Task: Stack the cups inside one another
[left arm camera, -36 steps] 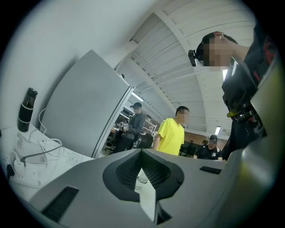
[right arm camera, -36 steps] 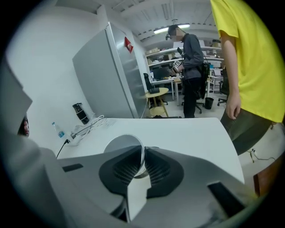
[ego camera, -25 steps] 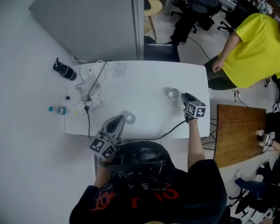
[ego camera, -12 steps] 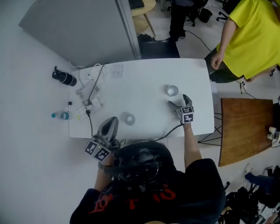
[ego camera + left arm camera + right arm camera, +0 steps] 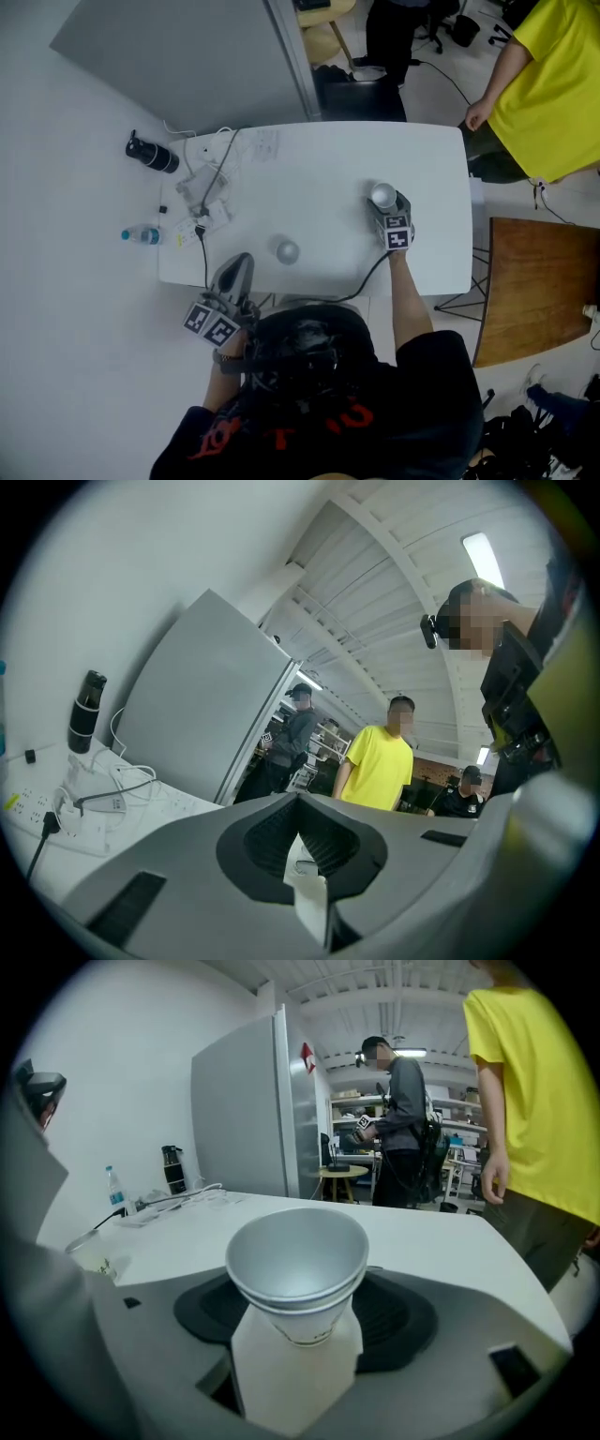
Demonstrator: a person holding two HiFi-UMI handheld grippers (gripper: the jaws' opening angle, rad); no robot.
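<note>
Two silver-lined paper cups, one nested in the other [image 5: 382, 196], stand upright on the white table [image 5: 319, 187] at its right side. My right gripper [image 5: 388, 210] reaches around them from the near side. Its jaws are closing with the nested cups [image 5: 298, 1265] between them, and a gap still shows beside the cups' base. A single cup [image 5: 287, 251] stands near the table's front edge, also at the left in the right gripper view [image 5: 92, 1252]. My left gripper [image 5: 234, 274] rests at that front edge, left of the single cup, shut and holding nothing [image 5: 306, 878].
A power strip with cables [image 5: 202, 202], a black flask [image 5: 152, 155] and a small water bottle [image 5: 141, 235] lie at the table's left end. A grey cabinet [image 5: 187, 56] stands behind. A person in yellow [image 5: 553, 84] and a wooden table [image 5: 534, 281] are to the right.
My right gripper opened and moved forward and down from beside the nested cups until its jaws sat around them. My left gripper stayed at the table's front edge.
</note>
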